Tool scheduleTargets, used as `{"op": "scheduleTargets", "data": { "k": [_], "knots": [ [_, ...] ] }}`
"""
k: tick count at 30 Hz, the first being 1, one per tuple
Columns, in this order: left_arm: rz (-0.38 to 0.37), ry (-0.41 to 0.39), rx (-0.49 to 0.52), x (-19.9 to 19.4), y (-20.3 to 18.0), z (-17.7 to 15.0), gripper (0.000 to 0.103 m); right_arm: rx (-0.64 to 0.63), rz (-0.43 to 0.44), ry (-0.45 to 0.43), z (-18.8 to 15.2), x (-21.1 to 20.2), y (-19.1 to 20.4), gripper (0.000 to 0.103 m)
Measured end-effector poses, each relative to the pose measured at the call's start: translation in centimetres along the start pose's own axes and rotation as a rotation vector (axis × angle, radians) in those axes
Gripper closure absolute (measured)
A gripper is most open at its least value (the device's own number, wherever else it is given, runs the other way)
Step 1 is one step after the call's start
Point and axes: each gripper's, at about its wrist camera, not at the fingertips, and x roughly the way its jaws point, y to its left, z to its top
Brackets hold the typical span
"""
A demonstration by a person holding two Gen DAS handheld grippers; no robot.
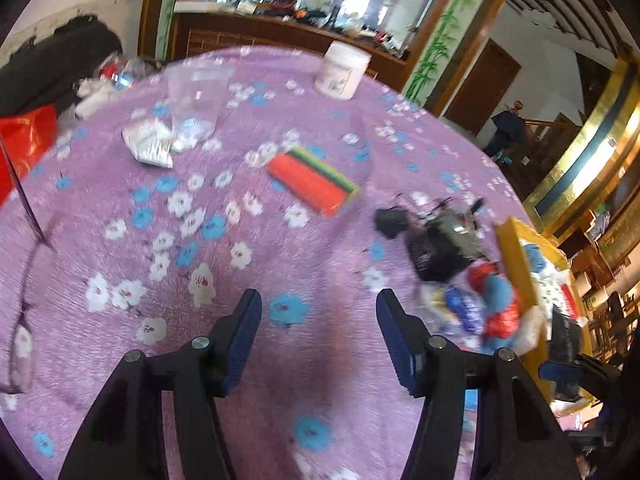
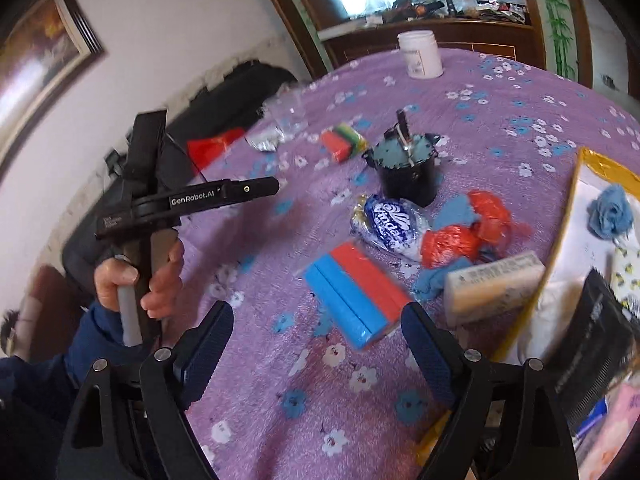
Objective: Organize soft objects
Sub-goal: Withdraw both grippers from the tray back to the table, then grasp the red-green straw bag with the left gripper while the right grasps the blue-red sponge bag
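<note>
Over our purple tabletop (image 1: 168,240), our left gripper (image 1: 319,312) and right gripper (image 2: 318,330), fingers spread, both pinching nothing.

Each handheld device is matte black plastic: the left gripper (image 1: 319,318) and the right gripper (image 2: 317,330) carry two angular arms with triangular cut-outs, round silver screw heads at the joints, and dark blue textured pads on the fingers (image 2: 210,344). The left unit's body reads "GenRobot.AI" in white. The person's left hand (image 2: 138,276) emerges from a dark blue sleeve (image 2: 86,340).
</note>
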Motion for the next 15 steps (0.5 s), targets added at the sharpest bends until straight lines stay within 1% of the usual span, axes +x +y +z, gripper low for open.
{"op": "scheduleTargets", "data": {
  "k": [2,4,6,8,10,12,13,14,15],
  "knots": [
    [-0.005,0.019,-0.011,1.1,0.6,-0.2,0.044,-0.044,-0.043,0.054,0.5,1.7,0.7,0.014],
    [-0.031,0.035,-0.025,1.6,1.0,-0.2,0.044,-0.094,-0.113,0.094,1.0,3.1,1.3,0.014],
    [-0.050,0.033,-0.021,1.6,1.1,-0.2,0.044,-0.144,-0.164,0.124,1.3,4.1,1.5,0.014],
    [-0.058,0.026,-0.015,1.4,1.0,-0.1,0.044,-0.163,-0.207,0.153,1.5,5.2,1.5,0.014],
    [-0.070,0.026,-0.012,1.3,0.9,-0.2,0.044,-0.162,-0.222,0.180,1.7,6.3,1.1,0.014],
    [-0.079,0.029,-0.016,1.3,1.0,-0.2,0.044,-0.153,-0.224,0.186,1.6,6.8,0.7,0.014],
    [-0.087,0.030,-0.019,1.2,1.1,-0.2,0.044,-0.132,-0.211,0.189,1.6,7.3,0.5,0.019],
    [-0.091,0.030,-0.021,1.2,1.2,-0.2,0.044,-0.119,-0.205,0.167,1.4,7.0,0.5,0.022],
    [-0.094,0.030,-0.024,1.1,1.3,-0.3,0.044,-0.108,-0.183,0.159,1.4,6.7,0.7,0.045]
  ]
}}
